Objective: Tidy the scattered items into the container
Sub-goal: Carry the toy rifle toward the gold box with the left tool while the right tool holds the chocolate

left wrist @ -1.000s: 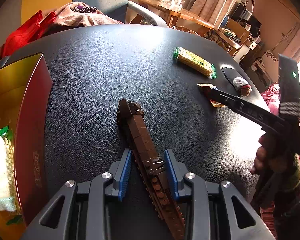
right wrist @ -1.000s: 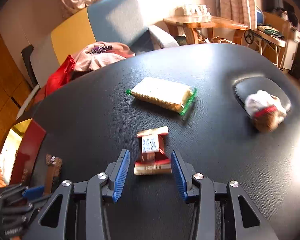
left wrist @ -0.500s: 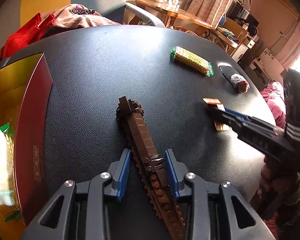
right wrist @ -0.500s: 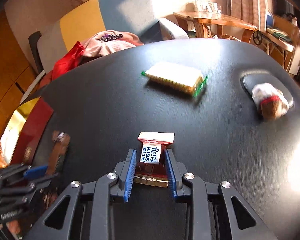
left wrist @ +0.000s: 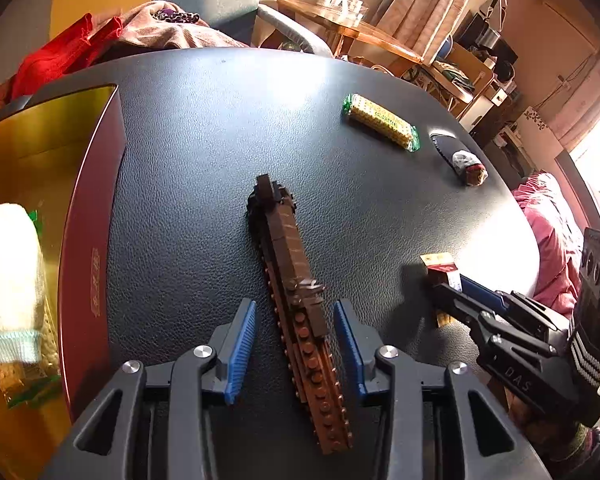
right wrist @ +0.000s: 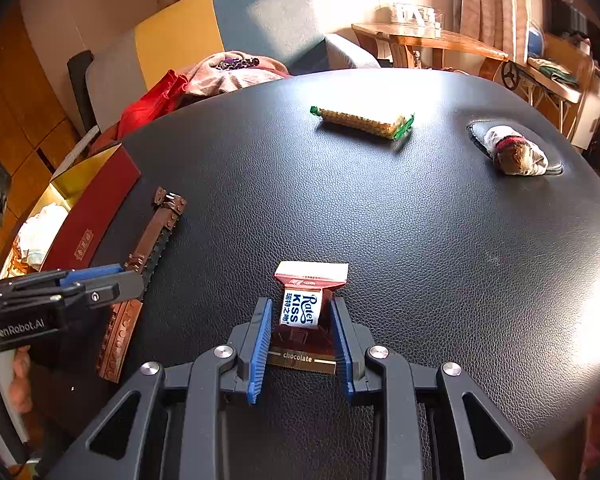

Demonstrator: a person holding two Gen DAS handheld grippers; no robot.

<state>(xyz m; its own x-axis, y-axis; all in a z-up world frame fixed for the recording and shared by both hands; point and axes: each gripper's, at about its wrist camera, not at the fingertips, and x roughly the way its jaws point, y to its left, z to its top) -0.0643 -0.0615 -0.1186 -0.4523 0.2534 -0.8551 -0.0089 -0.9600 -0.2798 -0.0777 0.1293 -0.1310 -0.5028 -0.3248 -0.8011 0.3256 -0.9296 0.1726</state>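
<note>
A long brown brick-built bar (left wrist: 300,292) lies on the black table (left wrist: 204,128), and my left gripper (left wrist: 295,332) is open around its near half, pads apart from it. The bar also shows in the right wrist view (right wrist: 140,276). My right gripper (right wrist: 302,340) is shut on a red chocolate packet (right wrist: 304,312) resting on the table; it shows in the left wrist view (left wrist: 440,266). A red box with a gold inside (left wrist: 88,216) stands at the left and holds a white cloth (left wrist: 4,280).
A green-ended cracker pack (right wrist: 362,120) lies further back on the table. A small wrapped bundle (right wrist: 516,152) sits on a dark pad at the far right. Clothes are heaped on a chair (right wrist: 204,76) behind the table.
My right gripper closed on the chocolate packet. My left gripper stayed open around the brown bar and barely moved.
</note>
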